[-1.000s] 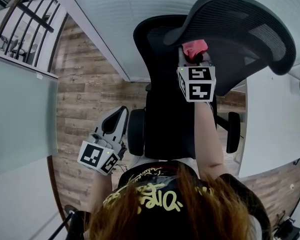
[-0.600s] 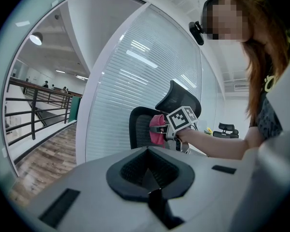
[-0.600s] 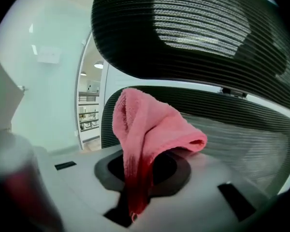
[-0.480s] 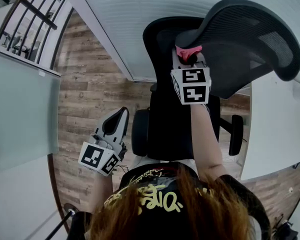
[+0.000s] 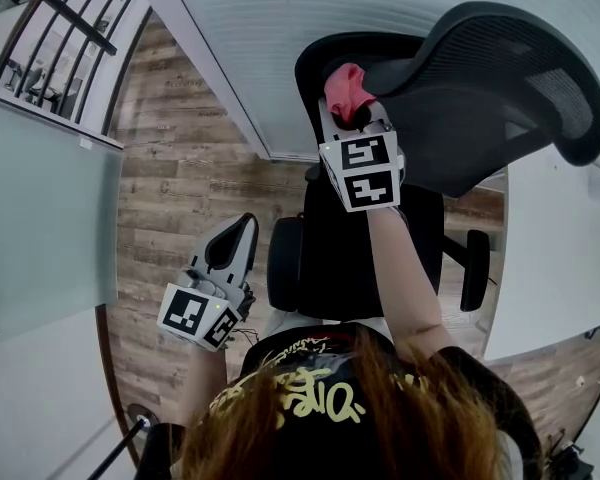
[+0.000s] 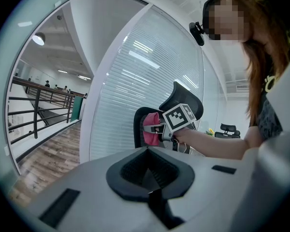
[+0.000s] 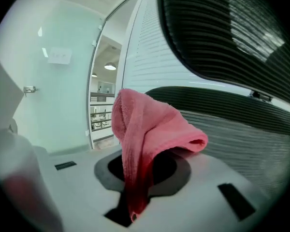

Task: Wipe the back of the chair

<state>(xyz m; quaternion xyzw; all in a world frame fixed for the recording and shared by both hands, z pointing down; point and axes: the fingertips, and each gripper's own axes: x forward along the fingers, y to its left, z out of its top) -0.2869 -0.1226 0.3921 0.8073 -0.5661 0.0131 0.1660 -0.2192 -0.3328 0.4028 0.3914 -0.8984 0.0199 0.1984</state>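
The chair back point(image 5: 310, 73) is standing in front of me against the blind-covered glass wall point(image 5: 280, 8), its mesh curving up under the large headrest point(image 5: 490, 68). I am bringing the pink cloth point(image 5: 347, 90) to its upper edge, just beside the headrest's underside. I judge that this is where a wiping stroke would start.

The right gripper point(image 5: 355, 118) is clamping the cloth in closed jaws, and a loose fold is flopping forward toward the mesh, so fabric rather than plastic meets the chair. The left gripper point(image 5: 238, 230) is hanging low over the wooden floor point(image 5: 180, 188), well apart from the chair, its jaws closed on nothing. It seems to be parked out of the way.

From the head view, the headrest and gripper are covering the contact spot. In the right gripper view, the cloth is blocking it, so I cannot tell whether the fabric is pressing on the mesh. My arm and hair are hiding the lower chair.
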